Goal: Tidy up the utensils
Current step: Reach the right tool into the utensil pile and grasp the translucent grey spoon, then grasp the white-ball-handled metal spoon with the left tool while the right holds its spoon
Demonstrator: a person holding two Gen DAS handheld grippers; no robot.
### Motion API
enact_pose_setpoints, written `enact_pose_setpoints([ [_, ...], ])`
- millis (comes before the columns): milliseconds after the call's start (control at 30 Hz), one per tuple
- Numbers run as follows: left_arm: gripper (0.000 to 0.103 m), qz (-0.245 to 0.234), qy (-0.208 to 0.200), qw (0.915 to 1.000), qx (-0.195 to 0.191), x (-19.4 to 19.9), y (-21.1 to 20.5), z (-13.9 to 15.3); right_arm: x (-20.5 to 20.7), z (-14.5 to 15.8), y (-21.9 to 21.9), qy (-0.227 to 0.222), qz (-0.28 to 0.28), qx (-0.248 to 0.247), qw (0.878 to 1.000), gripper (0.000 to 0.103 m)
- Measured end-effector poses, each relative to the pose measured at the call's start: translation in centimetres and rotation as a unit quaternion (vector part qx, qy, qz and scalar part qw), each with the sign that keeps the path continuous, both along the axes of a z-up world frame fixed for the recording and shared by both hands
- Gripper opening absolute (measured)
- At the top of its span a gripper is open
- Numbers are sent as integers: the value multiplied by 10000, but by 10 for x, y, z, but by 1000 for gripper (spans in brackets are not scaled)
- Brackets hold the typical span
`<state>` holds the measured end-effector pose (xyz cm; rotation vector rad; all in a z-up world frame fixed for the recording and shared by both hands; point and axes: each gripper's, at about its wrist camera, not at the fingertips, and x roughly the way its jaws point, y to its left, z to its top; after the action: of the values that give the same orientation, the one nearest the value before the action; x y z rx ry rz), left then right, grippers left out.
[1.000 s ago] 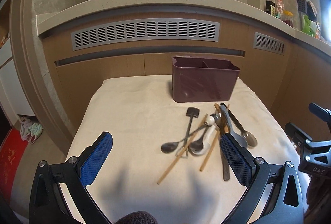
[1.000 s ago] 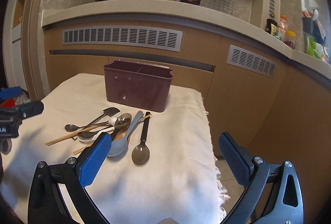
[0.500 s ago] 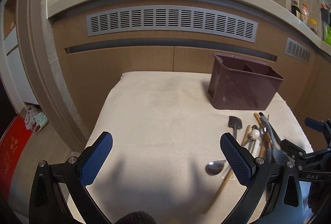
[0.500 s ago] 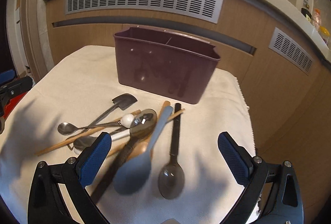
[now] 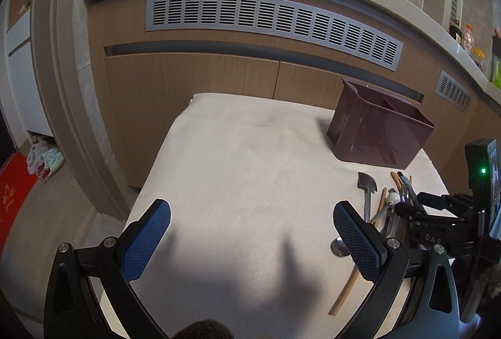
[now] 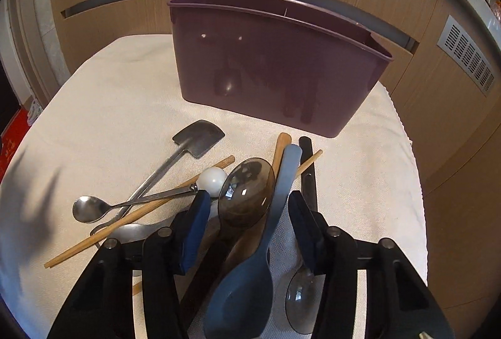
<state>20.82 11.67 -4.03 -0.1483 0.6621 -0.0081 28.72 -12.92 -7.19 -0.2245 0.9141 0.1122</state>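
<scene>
A pile of utensils lies on the cream cloth in front of a dark purple divided holder [image 6: 275,63]. My right gripper [image 6: 247,207] is low over the pile, jaws partly closed either side of a smoky brown spoon [image 6: 247,192] and a blue-grey spoon [image 6: 250,273], not clamped. Around them lie a small metal shovel spoon [image 6: 197,140], a white-knobbed steel spoon [image 6: 94,209], wooden chopsticks [image 6: 125,220] and a dark translucent spoon [image 6: 300,295]. My left gripper [image 5: 250,235] is open and empty over bare cloth, left of the pile [image 5: 375,207]. The holder [image 5: 379,132] shows far right there.
The cloth-covered table [image 5: 238,170] stands against a wooden cabinet front with grey vent grilles [image 5: 269,23]. The table drops off to the floor on the left [image 5: 47,213] and right [image 6: 438,182]. The right gripper body [image 5: 444,223] shows at the left view's right edge.
My right gripper came forward and down onto the pile and its jaws narrowed around the brown and blue-grey spoons. My left gripper drifted left, so the pile now sits at its right.
</scene>
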Motion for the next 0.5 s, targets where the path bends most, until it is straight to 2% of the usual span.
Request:
enact_pose_setpoints([
  [33, 103, -6, 12, 10000, -32, 0, 1, -1, 1, 0, 0, 11, 29, 18, 10000, 34],
  [67, 103, -25, 18, 10000, -59, 0, 1, -1, 1, 1, -1, 31, 90, 41, 9999, 32],
  [133, 103, -34, -47, 10000, 59, -1, -2, -1, 0, 2, -4, 39, 213, 119, 9997, 32],
  [233, 103, -114, -32, 9989, 450, 1, -15, -1, -5, 6, -15, -43, 220, 204, 9995, 32],
  [333, 103, -337, 104, 9980, 517, 5, -29, -4, -12, 11, -33, -93, 134, 328, 9993, 32],
  [433, 103, -728, 304, 9959, 440, 14, -49, -7, -20, 14, -55, -133, 4, 467, 9988, 32],
  [500, 103, -1221, 464, 9910, 301, 20, -67, -10, -26, 15, -71, -159, -74, 545, 9984, 32],
])
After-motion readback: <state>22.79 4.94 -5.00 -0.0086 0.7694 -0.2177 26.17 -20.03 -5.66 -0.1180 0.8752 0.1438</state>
